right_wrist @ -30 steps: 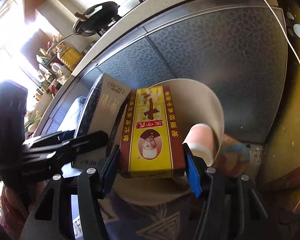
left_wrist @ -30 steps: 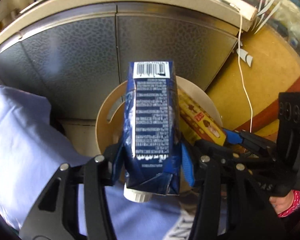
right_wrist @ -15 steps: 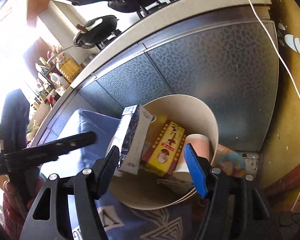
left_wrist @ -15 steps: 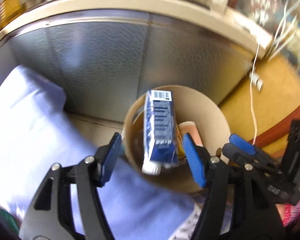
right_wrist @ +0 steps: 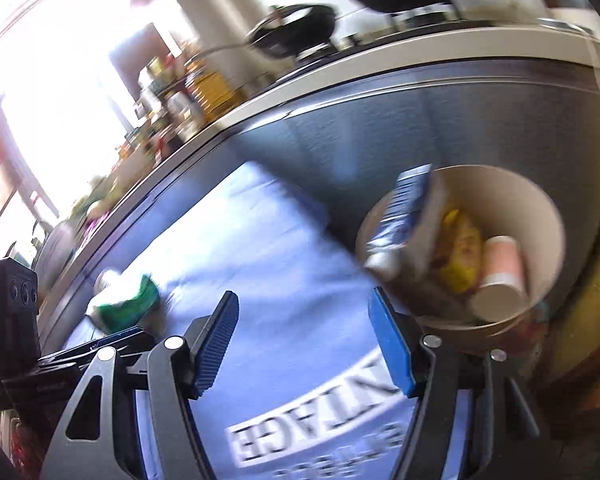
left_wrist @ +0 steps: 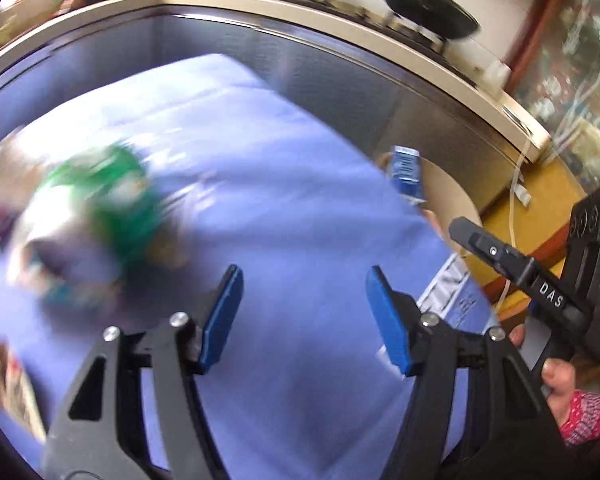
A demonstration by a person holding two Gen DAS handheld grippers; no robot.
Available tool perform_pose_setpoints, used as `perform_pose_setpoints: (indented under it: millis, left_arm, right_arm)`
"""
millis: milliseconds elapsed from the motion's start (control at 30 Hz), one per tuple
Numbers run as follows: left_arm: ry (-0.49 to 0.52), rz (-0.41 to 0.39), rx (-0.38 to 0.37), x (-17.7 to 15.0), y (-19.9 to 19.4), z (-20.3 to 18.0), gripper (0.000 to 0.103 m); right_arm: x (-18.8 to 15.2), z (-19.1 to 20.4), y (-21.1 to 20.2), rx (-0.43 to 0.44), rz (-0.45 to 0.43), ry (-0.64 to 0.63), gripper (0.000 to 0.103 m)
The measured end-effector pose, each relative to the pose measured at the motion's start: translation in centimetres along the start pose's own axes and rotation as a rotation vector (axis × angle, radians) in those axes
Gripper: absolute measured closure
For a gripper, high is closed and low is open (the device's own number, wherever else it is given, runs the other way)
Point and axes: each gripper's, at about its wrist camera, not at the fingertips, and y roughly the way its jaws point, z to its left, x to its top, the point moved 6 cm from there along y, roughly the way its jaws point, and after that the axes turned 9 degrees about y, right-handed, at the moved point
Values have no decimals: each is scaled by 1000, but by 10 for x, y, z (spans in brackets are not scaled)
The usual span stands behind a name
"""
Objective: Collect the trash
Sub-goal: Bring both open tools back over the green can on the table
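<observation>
The beige round bin (right_wrist: 548, 216) stands by the grey cabinet and holds the blue carton (right_wrist: 404, 208), the yellow box (right_wrist: 460, 248) and a pink paper cup (right_wrist: 500, 276). In the left wrist view the bin (left_wrist: 452, 196) and the blue carton (left_wrist: 407, 172) show at the right past the cloth edge. My left gripper (left_wrist: 304, 316) is open and empty above the blue cloth (left_wrist: 280, 208). My right gripper (right_wrist: 304, 340) is open and empty. Blurred green-and-white trash (left_wrist: 100, 208) lies on the cloth at the left; it also shows in the right wrist view (right_wrist: 128, 300).
The blue tablecloth (right_wrist: 260, 280) has printed letters near its front edge. A grey cabinet front (left_wrist: 340, 80) under a counter with pans (left_wrist: 428, 12) runs behind. A white cable (left_wrist: 514, 208) hangs over the yellow floor at right. Both views are motion-blurred.
Both grippers let go: the blue carton and the yellow box dropped into the bin. Both grippers then pulled back and swung left over the blue cloth, bringing the green trash into view.
</observation>
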Motion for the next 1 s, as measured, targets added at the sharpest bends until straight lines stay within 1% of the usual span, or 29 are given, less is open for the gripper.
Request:
perform_pose_setpoints:
  millis: [33, 100, 133, 200, 300, 367, 433, 500, 567, 633, 667, 733, 800, 900, 1000]
  left_arm:
    - [-10, -9, 20, -7, -7, 8, 41]
    - [-34, -31, 72, -28, -24, 25, 41]
    - [-42, -37, 93, -36, -30, 33, 41]
    - [-73, -42, 141, -54, -47, 52, 41]
    - [-129, -58, 189, -75, -72, 80, 42]
    - [-171, -72, 222, -83, -86, 97, 42]
    - [-206, -81, 240, -87, -96, 110, 42]
    - [-232, -96, 255, -88, -105, 123, 42]
    - [-274, -112, 233, -86, -112, 135, 42]
    - [-317, -134, 181, -80, -115, 142, 42]
    - [-327, -139, 156, -78, -116, 144, 42]
    - [-335, -155, 114, -66, -116, 146, 42]
    - [-337, -179, 99, -50, -114, 141, 42]
    - [-336, -197, 78, -35, -113, 136, 42]
    - [-315, -184, 91, -30, -106, 132, 41]
  right_arm:
    - [-7, 12, 5, 20, 22, -27, 39]
    - [-23, 36, 16, 54, 78, -92, 52]
    - [-32, 46, 21, 71, 106, -125, 55]
    - [-52, 69, 33, 105, 179, -200, 66]
    - [-74, 94, 45, 129, 256, -283, 69]
    - [-81, 104, 52, 131, 285, -312, 69]
    - [-83, 110, 58, 142, 307, -308, 69]
    - [-77, 113, 63, 164, 320, -274, 68]
    - [-69, 121, 63, 177, 311, -267, 68]
    - [-61, 126, 62, 212, 308, -241, 68]
    - [-55, 127, 65, 246, 327, -194, 68]
    - [-44, 126, 72, 253, 332, -125, 68]
    - [-35, 125, 76, 243, 318, -102, 68]
    - [-36, 123, 73, 243, 322, -102, 68]
    - [-39, 115, 72, 235, 338, -97, 68]
